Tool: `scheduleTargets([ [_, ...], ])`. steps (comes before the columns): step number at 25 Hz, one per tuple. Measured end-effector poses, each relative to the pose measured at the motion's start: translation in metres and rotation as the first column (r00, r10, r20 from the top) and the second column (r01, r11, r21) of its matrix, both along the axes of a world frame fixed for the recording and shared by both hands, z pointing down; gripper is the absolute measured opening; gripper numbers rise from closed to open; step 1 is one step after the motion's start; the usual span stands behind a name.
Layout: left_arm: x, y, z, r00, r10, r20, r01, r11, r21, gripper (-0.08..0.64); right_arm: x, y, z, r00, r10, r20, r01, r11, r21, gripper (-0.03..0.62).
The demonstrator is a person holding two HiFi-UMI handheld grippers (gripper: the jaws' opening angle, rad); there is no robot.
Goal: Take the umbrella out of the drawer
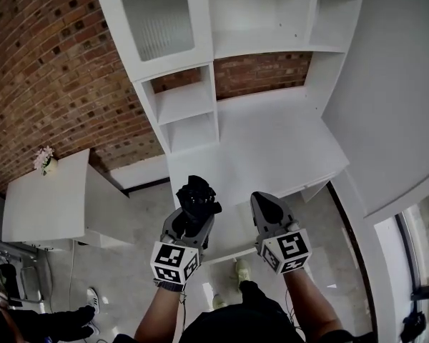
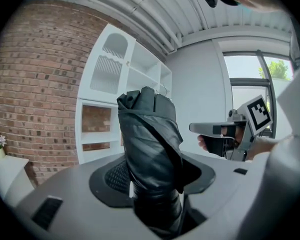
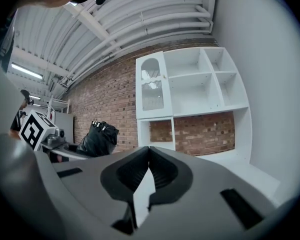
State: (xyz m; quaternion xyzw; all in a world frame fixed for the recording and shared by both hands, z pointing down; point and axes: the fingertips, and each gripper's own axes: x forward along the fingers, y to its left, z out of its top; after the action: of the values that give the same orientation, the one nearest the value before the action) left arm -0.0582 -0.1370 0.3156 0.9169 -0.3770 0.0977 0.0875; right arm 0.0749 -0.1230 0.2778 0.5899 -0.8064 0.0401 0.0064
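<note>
A folded black umbrella (image 1: 197, 195) stands upright between the jaws of my left gripper (image 1: 194, 219), which is shut on its lower part. In the left gripper view the umbrella (image 2: 150, 139) fills the middle and hides the jaw tips. My right gripper (image 1: 264, 203) is level beside it to the right, shut and empty; its own view shows the jaw tips (image 3: 149, 150) meeting with nothing between them, and the umbrella (image 3: 99, 138) off to the left. Both grippers are held above a white pulled-out drawer (image 1: 233, 231) under the desk's front edge.
A white desk (image 1: 272, 141) with a shelf unit (image 1: 189, 109) stands ahead against a brick wall (image 1: 50, 70). A low white cabinet (image 1: 50, 202) with a small flower vase (image 1: 45, 161) is on the left. A white wall (image 1: 400, 84) closes the right side.
</note>
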Motion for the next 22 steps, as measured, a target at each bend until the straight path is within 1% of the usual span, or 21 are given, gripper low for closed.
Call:
scheduleTargets([
  [4, -0.013, -0.001, -0.028, 0.999, -0.031, -0.029, 0.032, 0.999, 0.035, 0.238, -0.001, 0.001, -0.022, 1.000, 0.012, -0.020, -0.011, 0.999, 0.045, 0.005],
  [10, -0.025, 0.010, -0.061, 0.997, -0.046, -0.058, 0.050, 0.996, 0.079, 0.238, -0.011, 0.009, -0.053, 1.000, 0.012, -0.028, -0.009, 0.996, 0.094, 0.003],
  [16, -0.035, 0.020, -0.077, 0.995, -0.059, -0.079, 0.067, 0.992, 0.109, 0.238, -0.018, 0.019, -0.064, 0.999, 0.004, -0.048, 0.001, 0.994, 0.105, 0.004],
  [22, -0.041, 0.025, -0.084, 0.995, -0.066, -0.079, 0.074, 0.991, 0.115, 0.238, -0.021, 0.025, -0.071, 0.999, 0.003, -0.053, 0.003, 0.994, 0.111, 0.003],
])
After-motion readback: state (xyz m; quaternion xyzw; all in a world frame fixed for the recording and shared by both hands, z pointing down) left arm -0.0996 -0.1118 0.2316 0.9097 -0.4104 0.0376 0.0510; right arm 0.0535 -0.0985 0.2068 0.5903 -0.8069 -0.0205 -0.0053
